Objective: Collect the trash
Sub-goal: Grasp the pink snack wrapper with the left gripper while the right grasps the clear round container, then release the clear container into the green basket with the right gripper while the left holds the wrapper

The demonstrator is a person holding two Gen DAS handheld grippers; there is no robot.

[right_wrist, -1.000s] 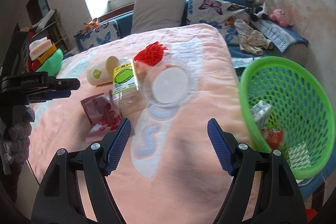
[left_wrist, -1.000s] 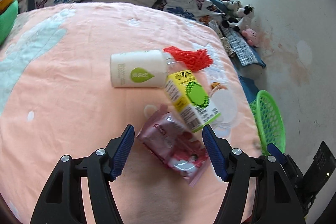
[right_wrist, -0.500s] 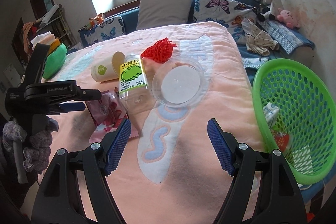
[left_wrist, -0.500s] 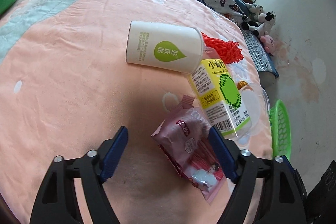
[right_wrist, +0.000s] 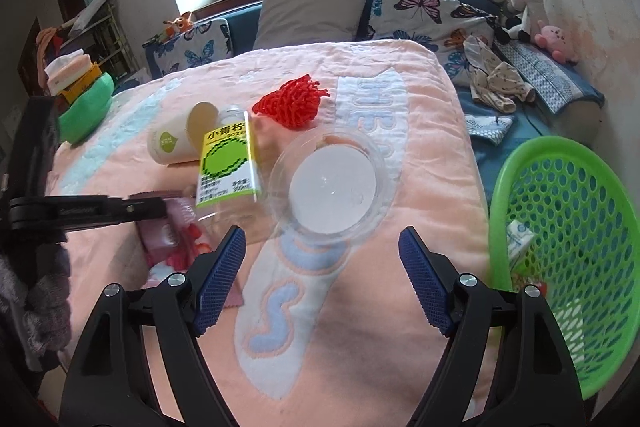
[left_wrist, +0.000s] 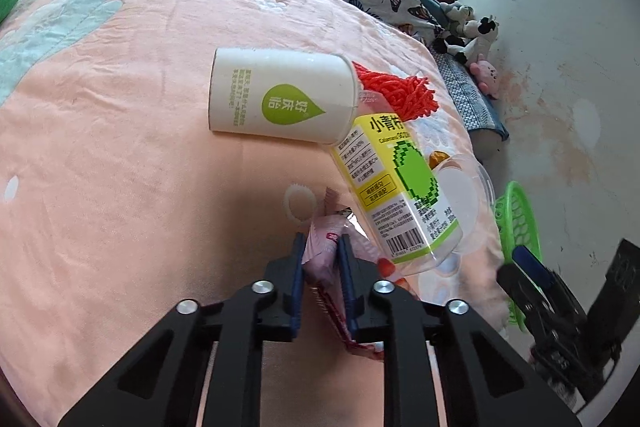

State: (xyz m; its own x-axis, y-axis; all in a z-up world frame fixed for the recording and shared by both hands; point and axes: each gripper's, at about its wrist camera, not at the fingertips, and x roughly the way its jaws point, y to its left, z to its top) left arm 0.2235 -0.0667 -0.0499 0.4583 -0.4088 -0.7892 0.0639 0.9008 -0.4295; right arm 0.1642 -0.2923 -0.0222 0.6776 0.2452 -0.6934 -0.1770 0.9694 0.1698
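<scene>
Trash lies on a pink blanket (left_wrist: 120, 187). My left gripper (left_wrist: 323, 251) is shut on a pink snack wrapper (left_wrist: 324, 247), which also shows in the right wrist view (right_wrist: 176, 243). Beside it lie a clear bottle with a yellow-green label (left_wrist: 396, 187) (right_wrist: 226, 163), a white paper cup (left_wrist: 280, 95) (right_wrist: 176, 143), a red net (left_wrist: 396, 91) (right_wrist: 292, 103) and a clear plastic lid (right_wrist: 332, 183). My right gripper (right_wrist: 320, 279) is open and empty, just short of the lid. A green basket (right_wrist: 560, 243) stands to its right.
The basket holds a small carton (right_wrist: 518, 239) and other scraps. Pillows (right_wrist: 312, 11) and plush toys (right_wrist: 520, 3) line the far side of the bed. A green bowl with boxes (right_wrist: 84, 103) sits at the left. The bed edge drops off beside the basket.
My left gripper has moved forward over the pink wrapper and closed on it. My right gripper has drifted slightly toward the lid and stays open.
</scene>
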